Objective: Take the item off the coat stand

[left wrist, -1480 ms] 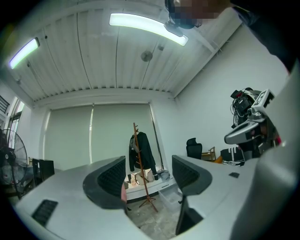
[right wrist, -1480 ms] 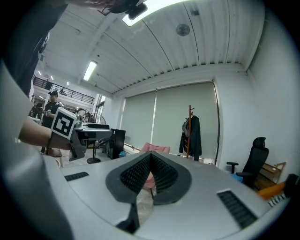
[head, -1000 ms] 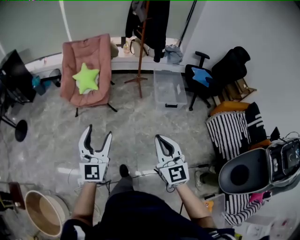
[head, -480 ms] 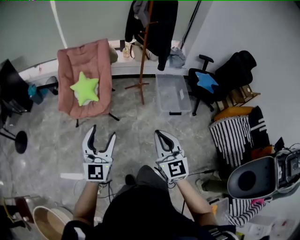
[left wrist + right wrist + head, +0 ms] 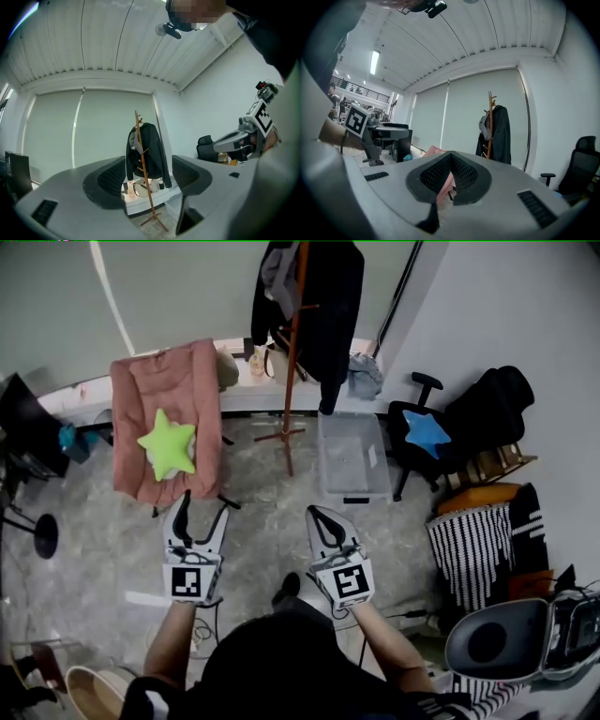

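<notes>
Two handheld grippers hover low over the grey floor [image 5: 272, 493], well apart from the coat stand [image 5: 293, 362] that rises by the far wall. The left gripper [image 5: 203, 504] has its fingers [image 5: 110, 180] spread apart with nothing between them; its own view shows the distant stand and the black coat [image 5: 335, 306] through the gap. The right gripper [image 5: 316, 514] has its fingers [image 5: 461, 173] pressed together at the tips, and they hold nothing. The black coat hangs from the upper pegs on the stand's right side, and a smaller grey garment [image 5: 275, 268] hangs on the left side near the top. Left of the stand sits a pink chair [image 5: 178, 381] with a green star cushion [image 5: 169, 442] on its seat. Just right of the stand's base lies a clear plastic box [image 5: 352, 460]. Beyond the box, a black office chair [image 5: 428, 381] carries a blue star cushion [image 5: 427, 432].
</notes>
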Demonstrator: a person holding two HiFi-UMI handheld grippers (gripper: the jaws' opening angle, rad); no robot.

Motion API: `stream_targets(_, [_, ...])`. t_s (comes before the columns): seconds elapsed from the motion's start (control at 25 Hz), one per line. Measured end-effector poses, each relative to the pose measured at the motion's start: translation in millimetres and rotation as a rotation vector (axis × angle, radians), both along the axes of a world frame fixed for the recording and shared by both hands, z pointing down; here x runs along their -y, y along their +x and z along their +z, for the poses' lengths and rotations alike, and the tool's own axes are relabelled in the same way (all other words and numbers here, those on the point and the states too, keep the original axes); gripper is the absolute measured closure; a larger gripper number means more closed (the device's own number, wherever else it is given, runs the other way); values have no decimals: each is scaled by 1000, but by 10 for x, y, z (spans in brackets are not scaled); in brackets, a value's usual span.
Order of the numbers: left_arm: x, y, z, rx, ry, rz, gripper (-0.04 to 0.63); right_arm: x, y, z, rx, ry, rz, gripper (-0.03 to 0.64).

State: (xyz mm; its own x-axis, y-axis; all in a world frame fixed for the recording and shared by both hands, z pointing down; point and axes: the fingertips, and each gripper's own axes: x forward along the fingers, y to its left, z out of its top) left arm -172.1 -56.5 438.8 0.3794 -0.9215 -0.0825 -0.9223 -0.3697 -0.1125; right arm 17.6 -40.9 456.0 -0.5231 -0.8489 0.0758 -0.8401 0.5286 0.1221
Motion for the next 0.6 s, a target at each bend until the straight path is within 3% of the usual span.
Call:
stream_targets(0.28, [1037,282,-191,-21,28,-10,288,864,266,-31,-14,-4,-34,600])
stream_targets(0.48, [1810,352,-254,3,-6,8,288,1447,338,-53,-20,-1,-23,600])
stream_targets(0.6, [2280,388,-375,-29,55,42,288,1803,322,-106,-21,25,-10,600])
